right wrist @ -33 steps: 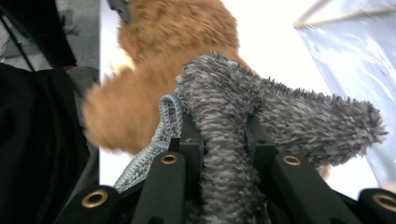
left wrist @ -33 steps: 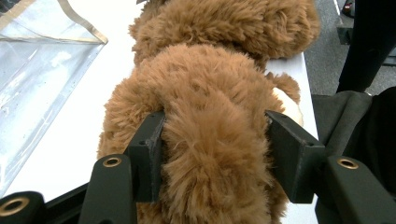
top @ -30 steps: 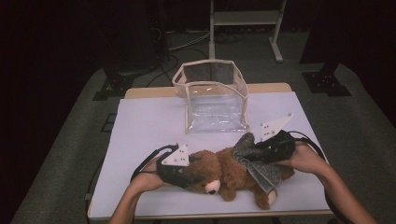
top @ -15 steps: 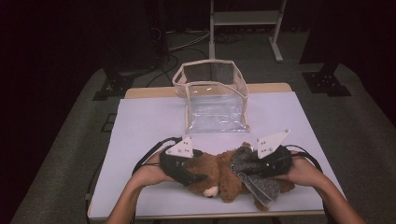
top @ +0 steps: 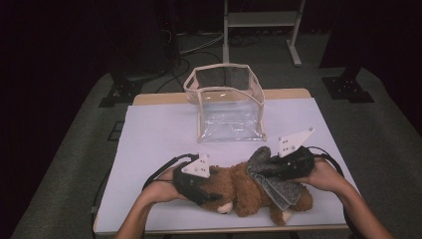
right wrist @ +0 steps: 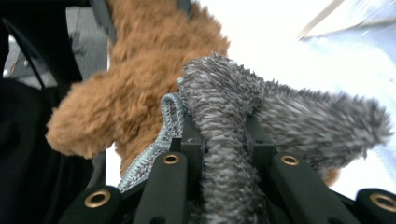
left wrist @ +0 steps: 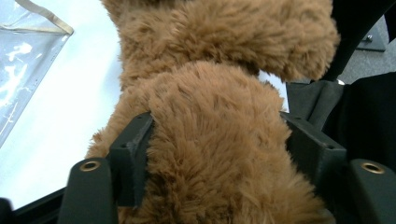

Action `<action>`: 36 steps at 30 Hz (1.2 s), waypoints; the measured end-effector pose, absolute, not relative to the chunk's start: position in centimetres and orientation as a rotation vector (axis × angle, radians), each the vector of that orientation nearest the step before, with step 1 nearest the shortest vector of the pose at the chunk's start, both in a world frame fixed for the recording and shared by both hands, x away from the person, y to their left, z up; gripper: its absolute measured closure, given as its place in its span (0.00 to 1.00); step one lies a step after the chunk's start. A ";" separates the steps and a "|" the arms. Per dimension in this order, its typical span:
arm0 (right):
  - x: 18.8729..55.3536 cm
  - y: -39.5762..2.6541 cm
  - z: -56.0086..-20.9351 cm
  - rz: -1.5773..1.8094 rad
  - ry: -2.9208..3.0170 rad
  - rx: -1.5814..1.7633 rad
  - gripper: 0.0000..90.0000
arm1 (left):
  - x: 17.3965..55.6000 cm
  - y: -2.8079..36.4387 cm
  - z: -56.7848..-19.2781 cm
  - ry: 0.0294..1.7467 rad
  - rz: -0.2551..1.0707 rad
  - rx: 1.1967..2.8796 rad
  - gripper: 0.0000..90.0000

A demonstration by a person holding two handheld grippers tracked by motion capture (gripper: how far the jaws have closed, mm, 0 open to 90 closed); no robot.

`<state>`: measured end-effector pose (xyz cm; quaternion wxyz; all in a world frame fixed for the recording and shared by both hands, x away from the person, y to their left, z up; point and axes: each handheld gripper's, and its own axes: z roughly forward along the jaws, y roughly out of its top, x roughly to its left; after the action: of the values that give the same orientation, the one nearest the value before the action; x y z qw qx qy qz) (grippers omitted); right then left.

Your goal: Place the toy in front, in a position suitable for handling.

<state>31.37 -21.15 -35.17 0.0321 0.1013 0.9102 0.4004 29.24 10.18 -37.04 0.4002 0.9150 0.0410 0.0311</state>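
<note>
A brown teddy bear lies on its side near the front edge of the white table. My left gripper is at its head end. In the left gripper view the bear's fur bulges between the jaws of the left gripper; they have just been closing, and the pads press into the plush. My right gripper is shut on a fold of a grey fuzzy garment that drapes over the bear's lower body. In the right gripper view the grey garment rises out of the right gripper, with the bear behind.
A clear plastic bag with beige trim stands open at the back middle of the table. A metal frame and stand bases sit on the dark floor beyond. Both forearms come in over the front edge.
The right gripper dipped toward the bear with the grey garment, then came back up a little. The left gripper stays at the bear's head end.
</note>
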 end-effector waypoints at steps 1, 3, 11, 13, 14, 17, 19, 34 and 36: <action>31.1 -21.0 -35.4 1.232 2.806 0.314 0.83 | 29.4 10.2 -36.9 0.113 0.070 2.307 0.32; 30.6 -21.0 -35.6 1.229 2.802 0.304 0.83 | 29.5 10.3 -36.7 0.115 0.060 2.292 0.30; 29.8 -21.3 -36.2 1.251 2.792 0.303 0.83 | 30.3 10.5 -37.1 0.160 0.004 2.218 0.22; 29.8 -21.4 -36.3 1.262 2.789 0.307 0.83 | 30.5 10.8 -37.4 0.173 -0.013 2.197 0.22; 29.8 -21.4 -36.4 1.269 2.789 0.309 0.83 | 30.5 10.8 -37.5 0.179 -0.016 2.190 0.22; 29.9 -21.4 -36.4 1.270 2.793 0.309 0.83 | 30.4 10.7 -37.8 0.183 -0.005 2.195 0.22; 29.9 -21.3 -36.4 1.264 2.796 0.315 0.83 | 30.4 10.4 -38.2 0.181 0.005 2.205 0.22; 30.4 -21.5 -36.7 1.289 2.780 0.347 0.83 | 30.7 9.5 -38.1 0.208 0.085 2.277 0.57; 30.7 -21.7 -36.6 1.303 2.771 0.357 0.83 | 30.9 9.5 -37.8 0.208 0.108 2.281 0.62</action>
<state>30.75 -21.68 -36.57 0.0294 0.1157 0.8985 0.4224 30.87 9.49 -37.81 0.4117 0.9065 0.0828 0.0431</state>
